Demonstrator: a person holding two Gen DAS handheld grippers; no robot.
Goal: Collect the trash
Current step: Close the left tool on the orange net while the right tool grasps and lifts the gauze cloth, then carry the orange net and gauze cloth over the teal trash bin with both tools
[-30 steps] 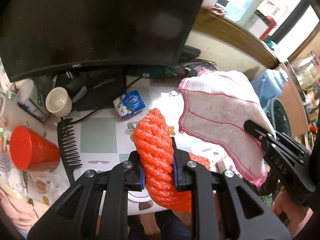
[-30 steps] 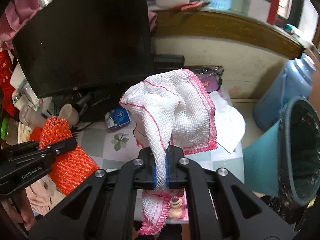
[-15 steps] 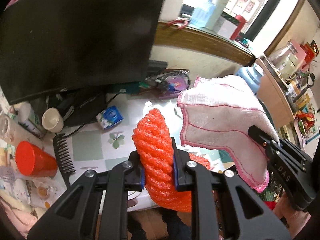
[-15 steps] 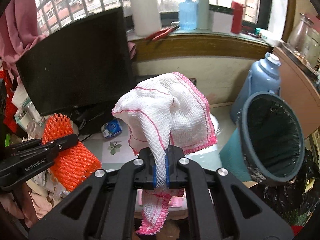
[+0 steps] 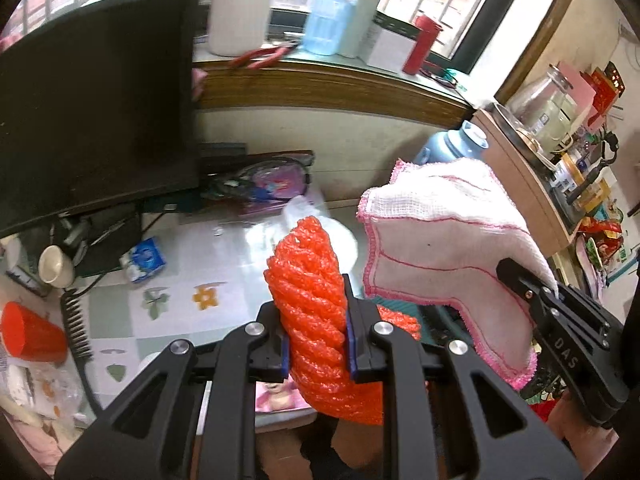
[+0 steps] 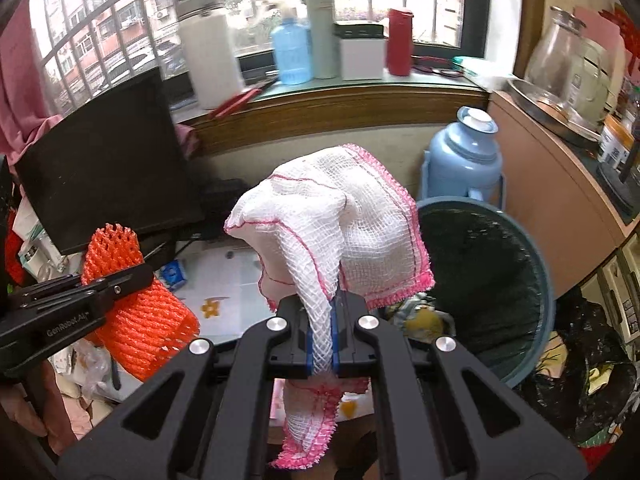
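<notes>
Holding two pieces of trash, we clamp our left gripper [image 5: 316, 344] on an orange foam net [image 5: 316, 300] and our right gripper [image 6: 322, 340] on a pink-edged white cloth [image 6: 340, 220], both raised beside the dark bin [image 6: 500, 264].

Wrist views down (shared table [image 5: 224, 248])

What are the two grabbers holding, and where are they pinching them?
Left gripper pinches the orange foam net across its middle. Right gripper pinches the white pink-edged cloth at a bunched fold near its lower end.
</notes>
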